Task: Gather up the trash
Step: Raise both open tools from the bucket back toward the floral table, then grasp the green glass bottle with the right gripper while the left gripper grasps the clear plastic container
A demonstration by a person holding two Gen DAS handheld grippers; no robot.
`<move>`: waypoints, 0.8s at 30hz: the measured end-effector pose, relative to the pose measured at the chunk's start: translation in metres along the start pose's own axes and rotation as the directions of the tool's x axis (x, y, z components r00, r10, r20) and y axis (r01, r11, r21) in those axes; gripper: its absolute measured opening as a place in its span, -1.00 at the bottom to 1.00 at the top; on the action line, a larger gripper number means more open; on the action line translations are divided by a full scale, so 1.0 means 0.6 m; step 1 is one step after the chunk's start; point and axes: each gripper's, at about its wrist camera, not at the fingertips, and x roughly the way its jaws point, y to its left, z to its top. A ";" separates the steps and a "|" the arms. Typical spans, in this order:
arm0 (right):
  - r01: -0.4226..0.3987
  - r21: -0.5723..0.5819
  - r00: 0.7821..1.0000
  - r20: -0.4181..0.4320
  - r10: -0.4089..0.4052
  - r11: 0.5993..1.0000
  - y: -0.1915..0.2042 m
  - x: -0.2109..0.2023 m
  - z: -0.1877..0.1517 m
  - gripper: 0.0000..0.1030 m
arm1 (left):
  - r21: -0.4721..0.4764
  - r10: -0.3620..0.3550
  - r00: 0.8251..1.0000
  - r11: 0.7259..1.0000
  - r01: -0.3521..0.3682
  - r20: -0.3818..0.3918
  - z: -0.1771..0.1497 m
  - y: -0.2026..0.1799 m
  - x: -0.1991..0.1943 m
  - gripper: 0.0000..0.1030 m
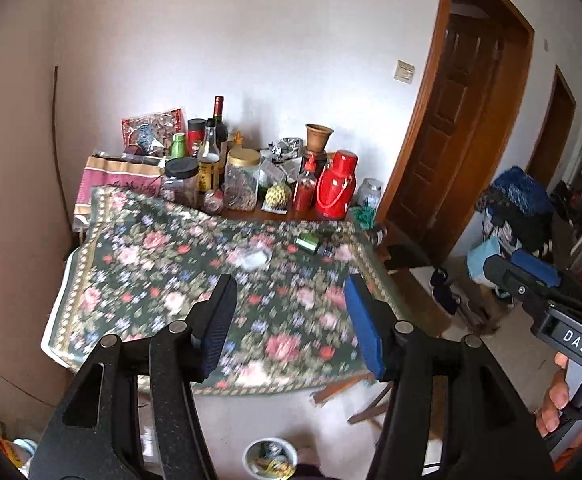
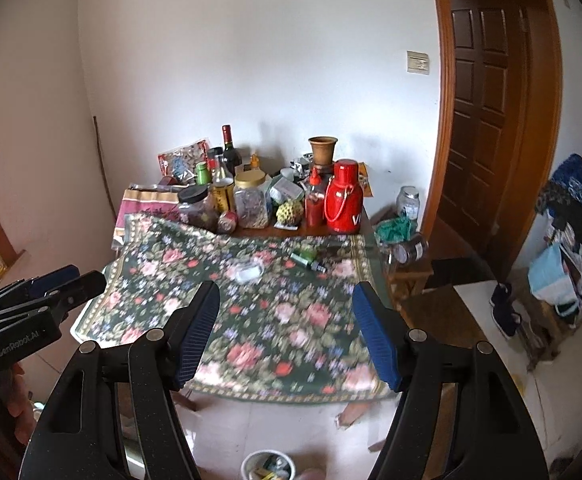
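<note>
Both the left gripper [image 1: 287, 320] and right gripper [image 2: 285, 334] gape wide, empty; beyond their fingertips lies a small green bottle [image 2: 306, 257] on the floral tablecloth [image 2: 251, 320].

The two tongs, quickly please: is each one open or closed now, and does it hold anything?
Left tongs: open, holding nothing; only the floral tablecloth shows beyond the pads.
Right tongs: open, holding nothing.
</note>
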 end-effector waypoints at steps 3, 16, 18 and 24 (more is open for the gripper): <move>-0.011 -0.014 1.000 -0.004 0.011 1.000 -0.027 0.033 0.030 0.27 | -0.014 0.017 1.000 1.000 -0.017 0.002 0.028 -0.017 0.043 0.07; -0.007 -0.036 0.992 -0.123 0.002 0.999 -0.059 0.208 0.079 0.27 | -0.074 0.068 0.992 0.994 -0.076 -0.107 0.084 0.048 0.210 0.07; 0.009 -0.036 0.988 -0.151 -0.014 0.999 -0.052 0.243 0.079 0.27 | -0.062 0.070 0.988 0.995 -0.079 -0.137 0.091 0.073 0.245 0.07; 0.028 -0.012 0.952 -0.304 -0.031 1.000 -0.031 0.369 0.067 0.27 | 0.000 0.060 0.964 0.998 -0.062 -0.258 0.107 0.156 0.362 0.07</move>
